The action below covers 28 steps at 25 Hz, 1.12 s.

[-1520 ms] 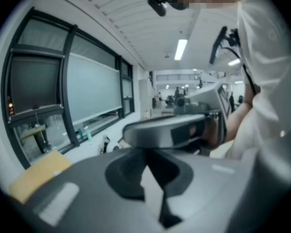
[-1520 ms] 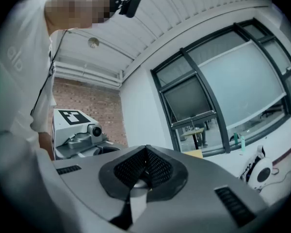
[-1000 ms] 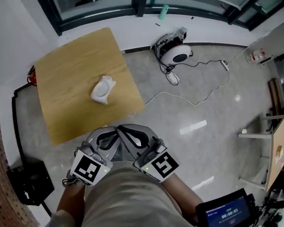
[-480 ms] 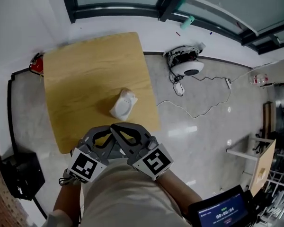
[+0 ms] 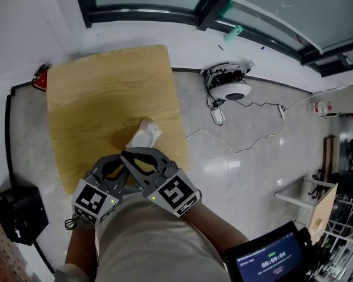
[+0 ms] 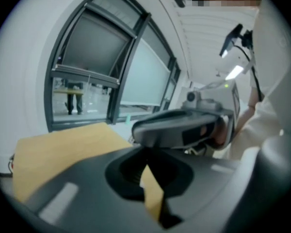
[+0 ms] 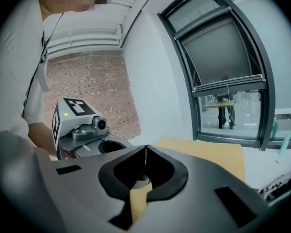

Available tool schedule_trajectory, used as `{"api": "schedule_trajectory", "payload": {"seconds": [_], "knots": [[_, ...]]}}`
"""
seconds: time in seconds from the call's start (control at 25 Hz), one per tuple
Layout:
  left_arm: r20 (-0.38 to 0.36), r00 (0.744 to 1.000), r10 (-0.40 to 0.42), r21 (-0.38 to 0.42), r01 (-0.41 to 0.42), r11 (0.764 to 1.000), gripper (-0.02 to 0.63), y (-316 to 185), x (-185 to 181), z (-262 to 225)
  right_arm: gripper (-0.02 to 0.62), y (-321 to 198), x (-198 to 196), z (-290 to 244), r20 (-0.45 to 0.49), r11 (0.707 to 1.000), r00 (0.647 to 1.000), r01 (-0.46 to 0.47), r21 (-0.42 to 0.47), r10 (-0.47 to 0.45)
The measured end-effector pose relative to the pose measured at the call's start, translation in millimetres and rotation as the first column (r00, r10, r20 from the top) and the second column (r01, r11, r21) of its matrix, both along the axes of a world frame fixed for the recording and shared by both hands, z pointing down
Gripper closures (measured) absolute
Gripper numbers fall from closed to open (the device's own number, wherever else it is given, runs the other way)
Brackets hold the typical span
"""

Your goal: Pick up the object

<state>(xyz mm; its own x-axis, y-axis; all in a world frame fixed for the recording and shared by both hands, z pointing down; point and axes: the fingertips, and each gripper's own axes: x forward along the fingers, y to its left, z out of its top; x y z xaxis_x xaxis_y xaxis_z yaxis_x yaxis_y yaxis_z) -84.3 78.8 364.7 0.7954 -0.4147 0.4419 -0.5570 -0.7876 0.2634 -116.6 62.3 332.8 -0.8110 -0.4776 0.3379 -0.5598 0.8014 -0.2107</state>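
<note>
A white lumpy object (image 5: 144, 135) lies on the square wooden table (image 5: 100, 98), near its right front edge. Both grippers hover low at the table's near edge, just short of the object, and their tips cross. My left gripper (image 5: 119, 159) is shut and empty. My right gripper (image 5: 131, 155) is shut and empty too, its tip nearest the object. In the left gripper view the shut jaws (image 6: 146, 152) point at the right gripper's body (image 6: 179, 130). The right gripper view shows its shut jaws (image 7: 146, 149) over the table (image 7: 203, 152), with the left gripper's marker cube (image 7: 75, 115) beside them.
On the floor right of the table lie a round white device (image 5: 232, 90) and trailing cables (image 5: 247, 143). A black box (image 5: 20, 213) sits at the lower left, a red item (image 5: 40, 78) by the wall. A dark window frame (image 5: 182, 16) runs along the back. A screen (image 5: 270, 260) glows at the lower right.
The table and the white object have come closer to the grippers, which sit a little further left in the head view. Both grippers stay shut and crossed.
</note>
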Motion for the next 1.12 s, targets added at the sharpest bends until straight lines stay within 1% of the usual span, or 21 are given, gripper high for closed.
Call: {"api": "schedule_trajectory", "payload": {"seconds": [0.08, 0.2, 0.24, 0.32, 0.36, 0.44, 0.48, 0.52, 0.6, 0.68, 0.76, 0.84, 0.92, 1.04, 1.12], "knots": [[0.003, 1.0, -0.011, -0.045, 0.011, 0.999, 0.603, -8.8, -0.8, 7.9, 0.586, -5.0, 8.3, 9.2, -0.017, 1.0, 1.0, -0.014, -0.021, 0.014], [0.021, 0.999, -0.027, -0.074, 0.028, 0.997, 0.599, -18.3, -9.5, 21.5, 0.586, -7.1, 20.2, 29.4, -0.06, 0.997, 0.998, -0.041, -0.071, 0.036], [0.032, 0.999, -0.023, -0.082, 0.026, 0.996, 0.568, -21.6, -12.1, 26.7, 0.585, -7.7, 25.0, 38.9, -0.093, 0.995, 0.995, -0.048, -0.084, 0.04], [0.065, 0.998, -0.002, -0.105, 0.008, 0.994, 0.543, -30.4, -14.2, 39.2, 0.584, -9.8, 37.7, 62.2, -0.187, 0.993, 0.982, -0.055, -0.1, 0.036], [0.082, 0.997, 0.013, -0.121, -0.003, 0.993, 0.53, -36.0, -13.9, 46.7, 0.584, -10.8, 45.4, 75.8, -0.245, 0.993, 0.969, -0.053, -0.101, 0.026], [0.099, 0.994, 0.044, -0.174, -0.027, 0.984, 0.511, -47.4, -11.0, 63.2, 0.584, -11.0, 61.1, 105.6, -0.372, 0.994, 0.928, -0.034, -0.102, -0.006], [0.098, 0.993, 0.064, -0.212, -0.042, 0.976, 0.504, -51.9, -8.5, 72.0, 0.584, -9.3, 67.5, 120.4, -0.426, 0.994, 0.904, -0.019, -0.106, -0.028], [0.095, 0.991, 0.089, -0.257, -0.062, 0.965, 0.495, -55.1, -4.9, 81.2, 0.584, -6.7, 72.8, 134.3, -0.472, 0.994, 0.88, -0.001, -0.109, -0.051], [0.098, 0.983, 0.156, -0.341, -0.114, 0.933, 0.475, -57.8, 4.4, 100.9, 0.584, -1.0, 82.1, 159.6, -0.553, 0.993, 0.828, 0.043, -0.109, -0.097], [0.126, 0.968, 0.218, -0.402, -0.151, 0.903, 0.463, -58.3, 12.6, 121.9, 0.582, 5.0, 89.9, 181.5, -0.631, 0.99, 0.763, 0.099, -0.096, -0.138], [0.16, 0.953, 0.258, -0.457, -0.161, 0.875, 0.444, -59.9, 18.9, 142.6, 0.569, 9.6, 96.5, 198.3, -0.698, 0.982, 0.694, 0.171, -0.078, -0.176], [0.185, 0.943, 0.277, -0.504, -0.151, 0.85, 0.44, -64.3, 22.9, 161.1, 0.522, 13.0, 101.1, 213.2, -0.741, 0.965, 0.631, 0.25, -0.084, -0.228], [0.205, 0.936, 0.287, -0.545, -0.134, 0.828, 0.44, -67.4, 23.9, 178.0, 0.46, 15.2, 101.2, 224.9, -0.759, 0.942, 0.588, 0.322, -0.099, -0.281], [0.223, 0.927, 0.303, -0.6, -0.115, 0.792, 0.44, -64.9, 24.3, 199.5, 0.441, 15.0, 96.3, 235.7, -0.775, 0.897, 0.536, 0.433, -0.087, -0.334], [0.229, 0.923, 0.309, -0.622, -0.105, 0.776, 0.44, -61.5, 24.9, 210.5, 0.442, 13.4, 92.0, 243.5, -0.779, 0.866, 0.509, 0.493, -0.084, -0.365]]}}
